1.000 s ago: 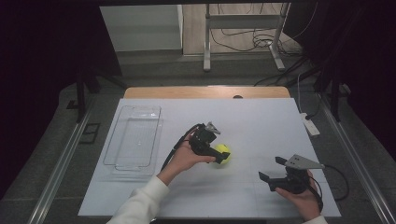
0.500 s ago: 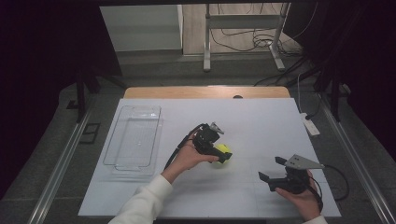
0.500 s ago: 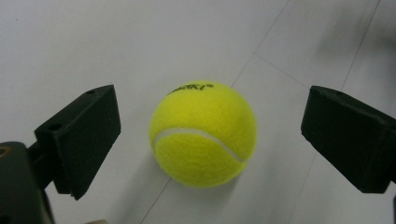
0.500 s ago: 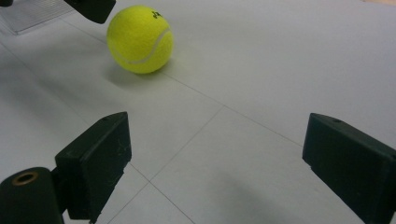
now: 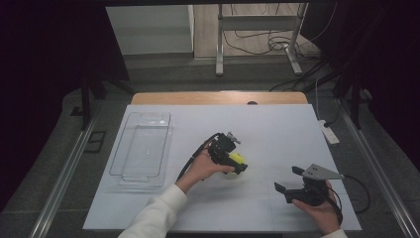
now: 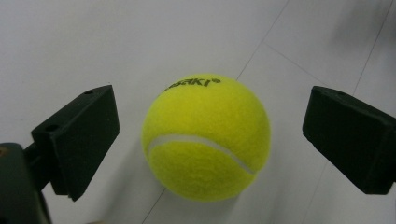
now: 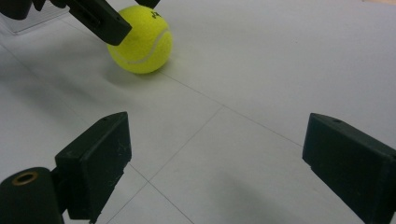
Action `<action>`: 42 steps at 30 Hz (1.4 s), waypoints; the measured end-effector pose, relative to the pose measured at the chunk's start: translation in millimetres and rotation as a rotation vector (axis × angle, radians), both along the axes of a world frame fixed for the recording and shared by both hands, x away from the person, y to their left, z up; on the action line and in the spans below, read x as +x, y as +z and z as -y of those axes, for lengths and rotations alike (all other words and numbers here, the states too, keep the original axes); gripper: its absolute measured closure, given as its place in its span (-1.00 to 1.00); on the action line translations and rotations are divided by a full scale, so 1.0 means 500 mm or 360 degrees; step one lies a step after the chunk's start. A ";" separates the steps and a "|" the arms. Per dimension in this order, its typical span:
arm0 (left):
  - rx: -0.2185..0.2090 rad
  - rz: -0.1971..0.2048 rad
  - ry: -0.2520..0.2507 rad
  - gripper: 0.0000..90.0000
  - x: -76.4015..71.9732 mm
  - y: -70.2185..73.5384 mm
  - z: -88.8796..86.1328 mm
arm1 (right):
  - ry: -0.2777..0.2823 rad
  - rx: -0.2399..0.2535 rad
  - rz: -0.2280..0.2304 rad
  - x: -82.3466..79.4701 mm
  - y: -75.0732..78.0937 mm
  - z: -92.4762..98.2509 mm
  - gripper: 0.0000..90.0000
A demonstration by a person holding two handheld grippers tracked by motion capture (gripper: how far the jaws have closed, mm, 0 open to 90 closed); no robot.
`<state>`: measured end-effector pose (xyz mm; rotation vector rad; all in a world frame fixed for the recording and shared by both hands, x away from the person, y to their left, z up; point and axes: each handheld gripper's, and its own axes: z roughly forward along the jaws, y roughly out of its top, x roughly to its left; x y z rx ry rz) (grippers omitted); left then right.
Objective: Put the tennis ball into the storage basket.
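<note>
Left gripper (image 5: 236,162) reaches in near mid-table, jaws spread wide either side of the tennis ball (image 6: 206,136) without touching it; the ball sits on the white table (image 5: 277,129). Right gripper (image 5: 289,184) rests wide apart near the front edge. The clear tray (image 5: 143,148) sits left, nothing visible inside.

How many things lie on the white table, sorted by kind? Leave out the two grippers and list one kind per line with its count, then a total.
Tennis ball, yellow: 1
Clear plastic tray: 1
White power strip at the table's right edge: 1
Total: 3
</note>
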<state>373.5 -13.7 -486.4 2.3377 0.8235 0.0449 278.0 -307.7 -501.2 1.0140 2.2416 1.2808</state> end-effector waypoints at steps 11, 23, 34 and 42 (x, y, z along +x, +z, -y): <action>0.0046 -0.0036 0.0006 -0.88 0.005 -0.018 0.010 | 0.0005 -0.0006 0.0001 0.000 0.000 0.000 -0.81; 0.0120 -0.0052 -0.0003 -0.43 0.004 -0.026 0.011 | 0.0002 -0.0007 -0.0001 0.000 -0.001 0.001 -0.81; 0.0111 -0.0014 0.0004 -0.42 -0.003 -0.007 -0.002 | -0.0002 -0.0004 -0.0006 0.001 -0.001 0.002 -0.81; 0.0057 0.0011 0.0007 -0.42 -0.012 0.014 -0.023 | -0.0001 -0.0003 -0.0003 0.001 -0.001 0.002 -0.81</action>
